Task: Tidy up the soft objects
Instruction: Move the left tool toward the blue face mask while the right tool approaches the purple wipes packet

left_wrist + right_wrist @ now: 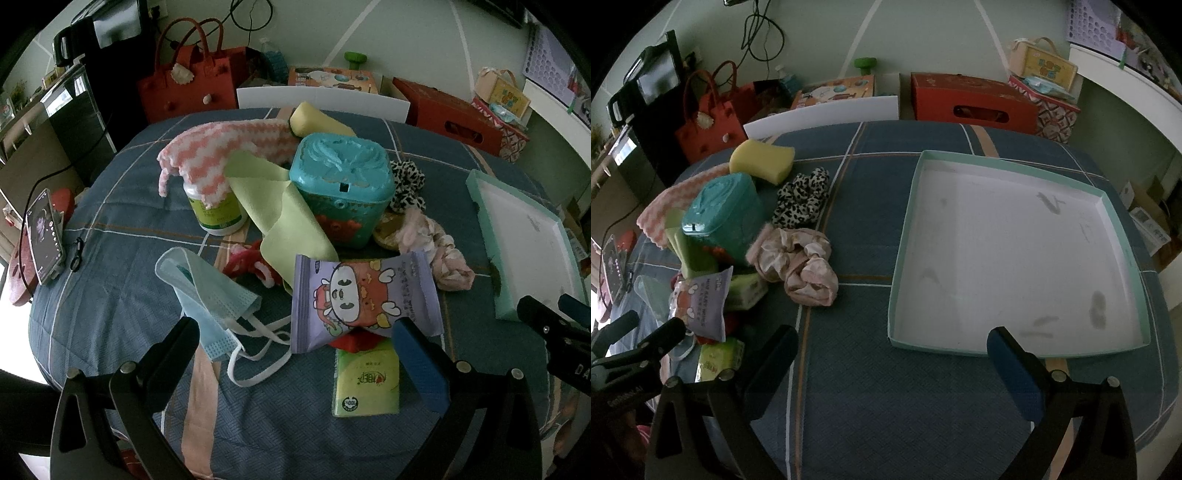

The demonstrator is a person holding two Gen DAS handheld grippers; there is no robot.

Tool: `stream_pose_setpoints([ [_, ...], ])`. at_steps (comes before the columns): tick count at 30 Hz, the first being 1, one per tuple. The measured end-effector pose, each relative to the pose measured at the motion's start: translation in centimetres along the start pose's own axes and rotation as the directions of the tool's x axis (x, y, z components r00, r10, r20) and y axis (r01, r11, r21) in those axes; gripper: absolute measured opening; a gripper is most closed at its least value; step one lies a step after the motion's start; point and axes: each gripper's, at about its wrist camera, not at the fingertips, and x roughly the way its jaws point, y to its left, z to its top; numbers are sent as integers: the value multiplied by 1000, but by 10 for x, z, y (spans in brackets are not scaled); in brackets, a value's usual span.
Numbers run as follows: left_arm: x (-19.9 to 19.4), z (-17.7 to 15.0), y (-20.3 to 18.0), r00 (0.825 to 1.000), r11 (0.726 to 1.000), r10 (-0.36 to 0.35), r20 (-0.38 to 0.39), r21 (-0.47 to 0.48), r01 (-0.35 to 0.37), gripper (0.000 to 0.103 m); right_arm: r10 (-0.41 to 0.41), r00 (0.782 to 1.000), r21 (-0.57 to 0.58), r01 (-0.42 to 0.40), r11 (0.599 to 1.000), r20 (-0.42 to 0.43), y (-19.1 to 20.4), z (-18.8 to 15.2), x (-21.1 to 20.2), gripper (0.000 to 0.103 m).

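Both tongs, left (295, 336) and right (892, 345), gape empty.

This is a room in a home — lived-in and cluttered. A table spread with a blue plaid cloth (871, 398) fills the middle of both views, strewn with household odds and ends. Along the pale wall at the top of the frame sit a red felt handbag (188, 88), a red gift carton (971, 101), a printed toy box (332, 79) and a small carry-case with a handle (1043, 62). At upper left stands a black appliance (79, 44) on a cabinet — and a phone (44, 236) lies propped at the left edge.
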Motion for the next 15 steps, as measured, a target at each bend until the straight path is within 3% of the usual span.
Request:
stream_pose_setpoints([
  [7, -24, 19, 29, 998, 998, -7, 68, -54, 11, 103, 124, 987, 40, -129, 991, 106, 10, 7, -16, 103],
  [10, -22, 24, 52, 998, 993, -21, 55, -116, 28, 103, 154, 982, 0, -155, 988, 107, 29, 10, -14, 103],
  [15, -14, 25, 77, 998, 989, 46, 42, -140, -39, 103, 242, 968, -54, -239, 970, 67, 64, 10, -2, 103],
])
